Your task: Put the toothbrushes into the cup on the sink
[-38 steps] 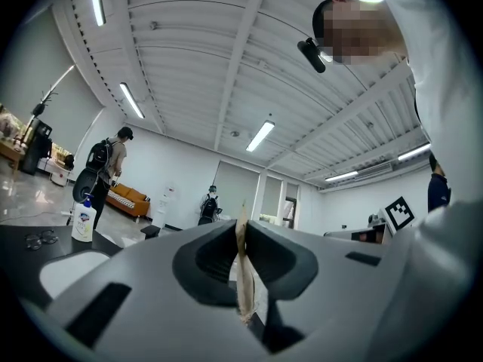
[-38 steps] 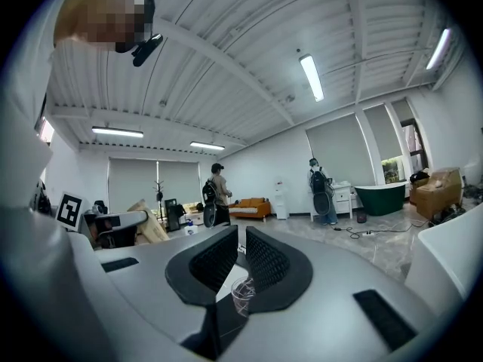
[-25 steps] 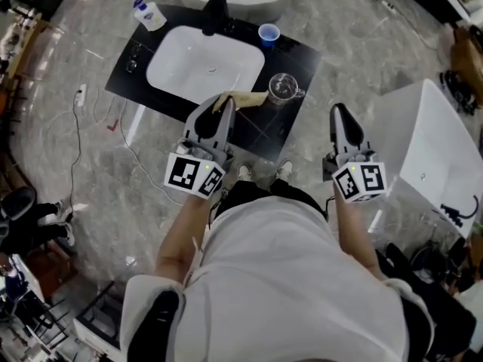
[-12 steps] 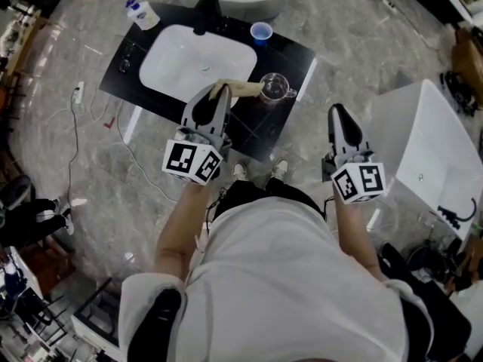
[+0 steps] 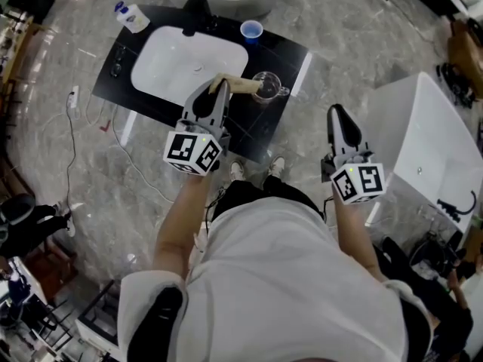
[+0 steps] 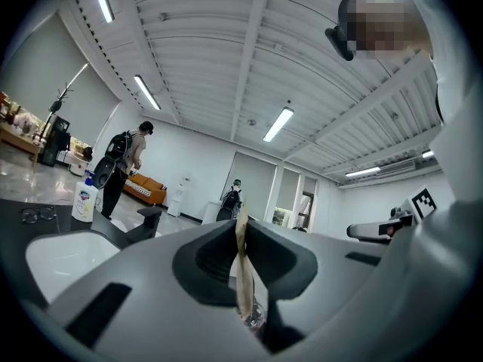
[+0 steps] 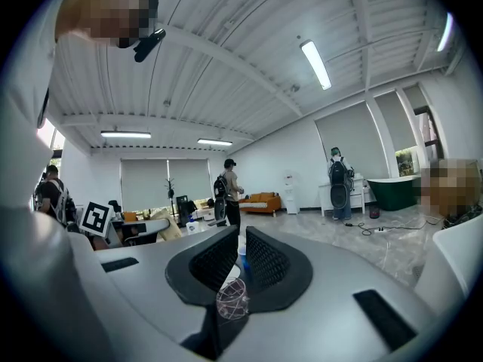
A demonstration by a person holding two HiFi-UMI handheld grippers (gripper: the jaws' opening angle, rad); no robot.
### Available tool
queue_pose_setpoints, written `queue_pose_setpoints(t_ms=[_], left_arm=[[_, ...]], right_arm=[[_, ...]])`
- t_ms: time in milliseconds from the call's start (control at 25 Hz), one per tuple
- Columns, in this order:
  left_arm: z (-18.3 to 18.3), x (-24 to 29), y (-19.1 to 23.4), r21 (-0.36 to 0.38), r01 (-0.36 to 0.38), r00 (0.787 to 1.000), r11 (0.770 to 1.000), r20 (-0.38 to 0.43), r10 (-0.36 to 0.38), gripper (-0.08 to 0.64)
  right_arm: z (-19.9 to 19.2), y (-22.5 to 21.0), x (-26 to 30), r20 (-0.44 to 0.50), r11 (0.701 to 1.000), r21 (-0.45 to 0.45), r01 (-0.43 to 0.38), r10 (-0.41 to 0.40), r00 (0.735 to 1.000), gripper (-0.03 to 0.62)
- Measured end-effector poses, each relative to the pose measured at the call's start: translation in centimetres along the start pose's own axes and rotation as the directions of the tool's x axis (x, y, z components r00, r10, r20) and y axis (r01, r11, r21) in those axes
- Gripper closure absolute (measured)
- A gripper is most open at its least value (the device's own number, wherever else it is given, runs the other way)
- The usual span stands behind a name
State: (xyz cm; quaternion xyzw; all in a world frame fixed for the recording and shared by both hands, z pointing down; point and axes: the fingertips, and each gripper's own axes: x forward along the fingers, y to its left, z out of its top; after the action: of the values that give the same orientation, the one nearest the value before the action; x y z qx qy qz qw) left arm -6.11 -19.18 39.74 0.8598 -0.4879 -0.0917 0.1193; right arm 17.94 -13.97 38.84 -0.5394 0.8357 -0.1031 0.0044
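Note:
My left gripper (image 5: 220, 90) is shut on a tan toothbrush (image 5: 240, 86), held flat above the black counter (image 5: 283, 51). The brush's far end reaches the rim of the clear glass cup (image 5: 266, 87) that stands right of the white sink basin (image 5: 177, 59). In the left gripper view the toothbrush (image 6: 243, 266) stands on edge, pinched between the left gripper (image 6: 241, 231) pads. My right gripper (image 5: 336, 118) hangs shut and empty, off the counter's right end. Through the right gripper (image 7: 240, 247) I see the glass cup (image 7: 232, 300).
A blue cup (image 5: 250, 30) and a dark faucet (image 5: 198, 12) stand at the back of the counter, a white bottle (image 5: 128, 16) at its far left corner. A white bathtub (image 5: 426, 145) is at the right. Cables lie on the marble floor at left. People stand far off.
My left gripper has carried the toothbrush forward, and its end has come up to the glass cup's rim. The right gripper has stayed where it was.

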Motion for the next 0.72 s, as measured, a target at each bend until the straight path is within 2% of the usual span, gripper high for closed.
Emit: queue_pose_setpoints(t_ms=[720], left_arm=[[-2.6,3.6,0.4,-0.030,0.030,0.997,0.999,-0.067,-0.032,0.528]], right_arm=[[-0.8,-0.7,0.1,-0.031,1.000,0.019,0.023,-0.022,0.999,0.537]])
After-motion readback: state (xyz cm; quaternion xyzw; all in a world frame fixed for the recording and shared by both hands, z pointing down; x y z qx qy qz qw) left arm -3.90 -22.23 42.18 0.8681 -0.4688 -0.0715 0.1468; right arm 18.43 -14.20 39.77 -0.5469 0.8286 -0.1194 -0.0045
